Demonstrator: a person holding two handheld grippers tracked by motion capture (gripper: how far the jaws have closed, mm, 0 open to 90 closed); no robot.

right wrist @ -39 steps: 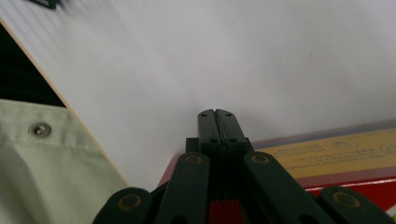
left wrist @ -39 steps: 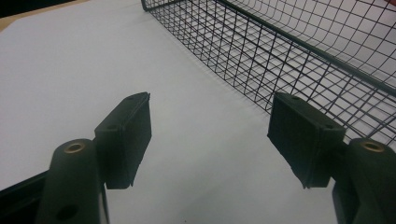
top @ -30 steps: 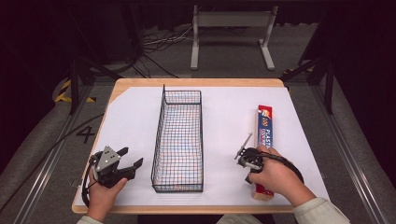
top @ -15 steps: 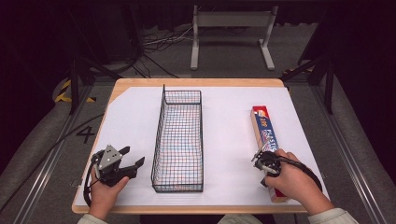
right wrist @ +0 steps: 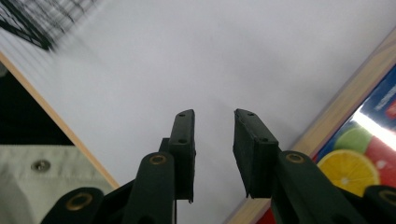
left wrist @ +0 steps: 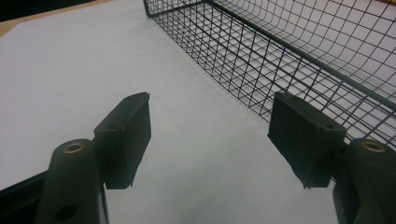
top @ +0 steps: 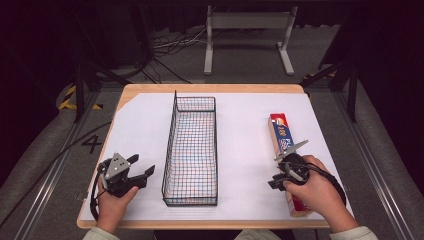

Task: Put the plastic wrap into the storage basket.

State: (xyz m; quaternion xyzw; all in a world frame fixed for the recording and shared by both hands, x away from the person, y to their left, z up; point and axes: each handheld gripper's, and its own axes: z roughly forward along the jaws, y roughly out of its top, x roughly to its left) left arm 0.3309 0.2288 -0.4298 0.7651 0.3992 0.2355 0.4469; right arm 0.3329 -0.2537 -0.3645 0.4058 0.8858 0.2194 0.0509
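High view: white-covered table (top: 240, 125) on grey carpet floor (top: 380, 150)

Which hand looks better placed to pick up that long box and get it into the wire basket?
Right, probably. The right gripper sits beside the long box, jaws slightly apart. The left gripper is open across the wire basket, far from the box.

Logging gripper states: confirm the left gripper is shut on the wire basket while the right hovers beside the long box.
Not quite. The left gripper is open and grips nothing; the wire basket stands apart, as the left gripper view shows. The right gripper is beside the long box.
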